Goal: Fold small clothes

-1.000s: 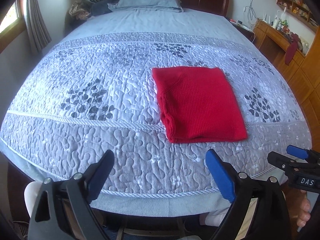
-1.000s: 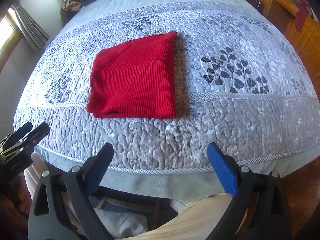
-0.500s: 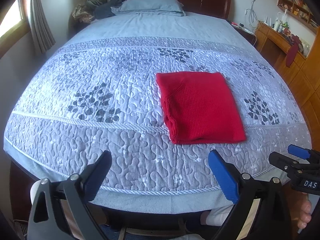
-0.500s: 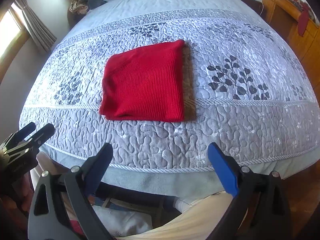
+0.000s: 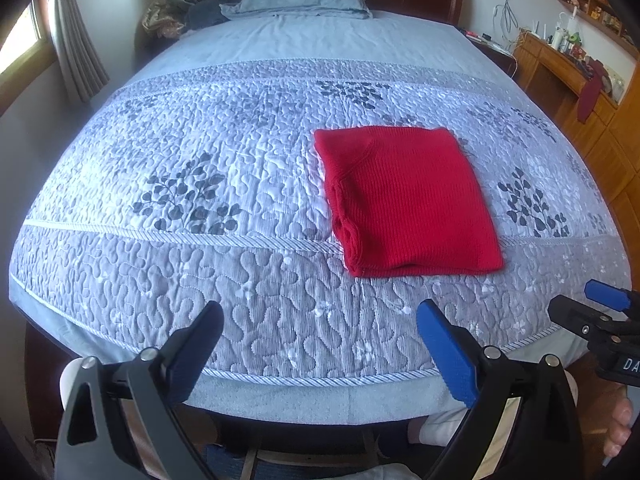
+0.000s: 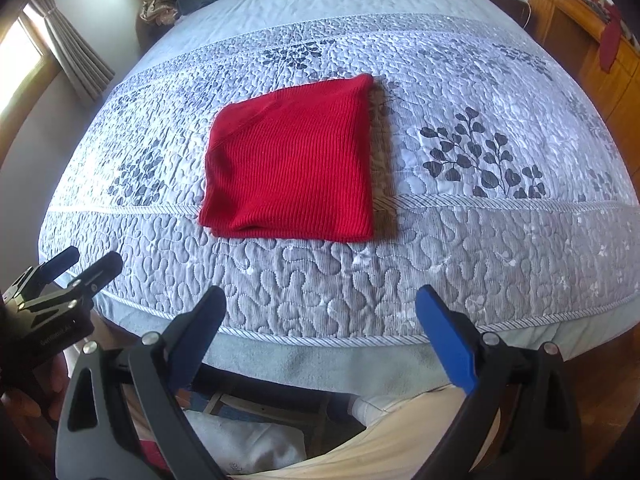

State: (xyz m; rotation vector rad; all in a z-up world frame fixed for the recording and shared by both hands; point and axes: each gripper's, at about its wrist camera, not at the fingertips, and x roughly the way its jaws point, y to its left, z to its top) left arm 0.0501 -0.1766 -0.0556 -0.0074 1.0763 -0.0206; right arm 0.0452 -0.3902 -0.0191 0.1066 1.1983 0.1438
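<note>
Red knit sweater lies folded square, right of centre frame on quilted bedspread; left gripper and right gripper both gape empty at lower frame, folding apparently done, next move likely fetching another garment.

Right gripper label: white letters "DA" are showing on a small dark plate on its body, seen in the left wrist view (the rest is running out of the picture edge, so the word is not complete).
Left gripper marking: pale small print is standing on its dark side face, seen in the right wrist view; it is reading something like "Sensonol AI", but the letters are too small and tilted for being sure.
Other surfaces: no readable text, number or sign is showing.
</note>
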